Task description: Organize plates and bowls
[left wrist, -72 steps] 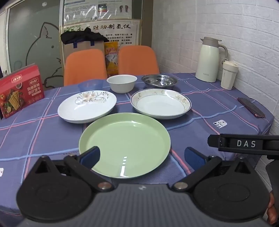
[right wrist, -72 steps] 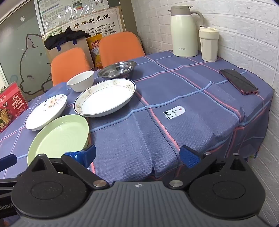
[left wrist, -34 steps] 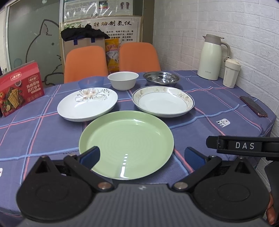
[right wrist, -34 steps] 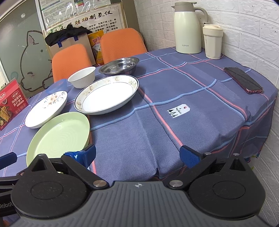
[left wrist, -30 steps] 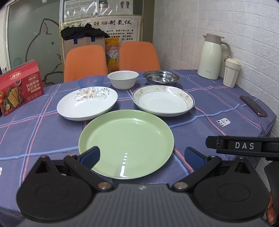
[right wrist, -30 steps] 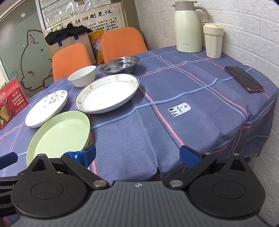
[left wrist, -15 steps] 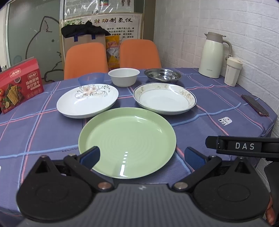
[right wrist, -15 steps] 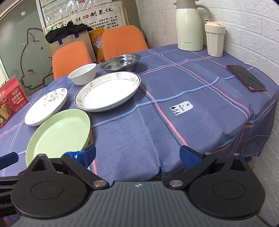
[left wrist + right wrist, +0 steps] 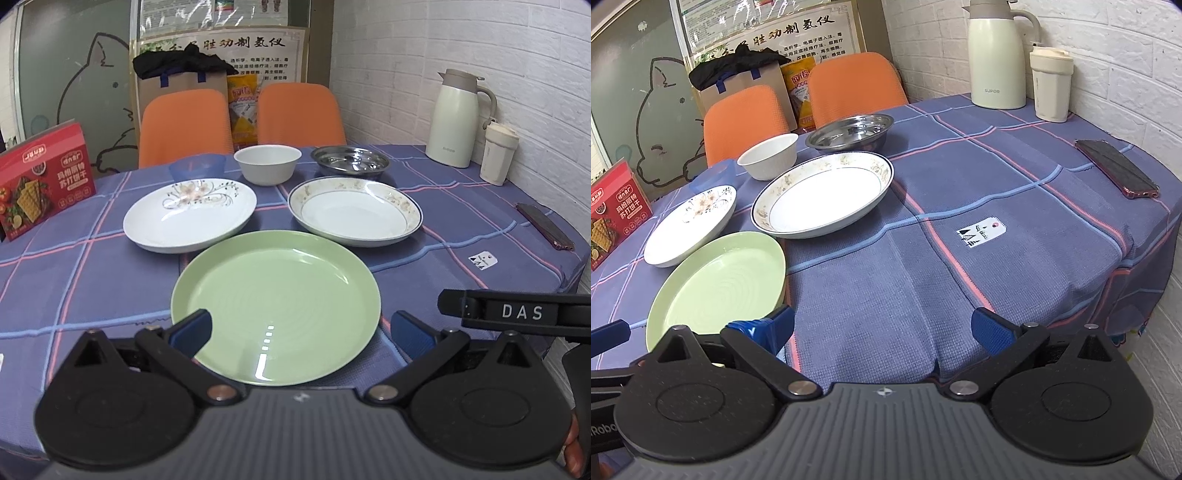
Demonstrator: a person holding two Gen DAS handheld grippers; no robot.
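Observation:
A green plate (image 9: pixel 275 306) (image 9: pixel 716 286) lies nearest on the blue checked tablecloth. Behind it sit a white floral plate (image 9: pixel 190 218) (image 9: pixel 690 225) on the left and a gold-rimmed white dish (image 9: pixel 354 210) (image 9: pixel 822 194) on the right. Further back stand a small blue bowl (image 9: pixel 197 166), a white bowl (image 9: pixel 267 162) (image 9: pixel 768 155) and a steel dish (image 9: pixel 350 159) (image 9: pixel 849 133). My left gripper (image 9: pixel 299 330) hangs open above the green plate's near edge, holding nothing. To the plate's right my right gripper (image 9: pixel 882 326) is open and empty over bare cloth.
A red snack box (image 9: pixel 42 181) stands at the table's left. A cream thermos jug (image 9: pixel 995 55) and a lidded cup (image 9: pixel 1051 85) stand by the brick wall. A phone (image 9: pixel 1115 168) lies near the right edge. Two orange chairs (image 9: pixel 299 112) are behind the table.
Both grippers have risen slightly and tilted down, so the dishes appear a little lower and closer. Nothing on the table has moved, and both stay open.

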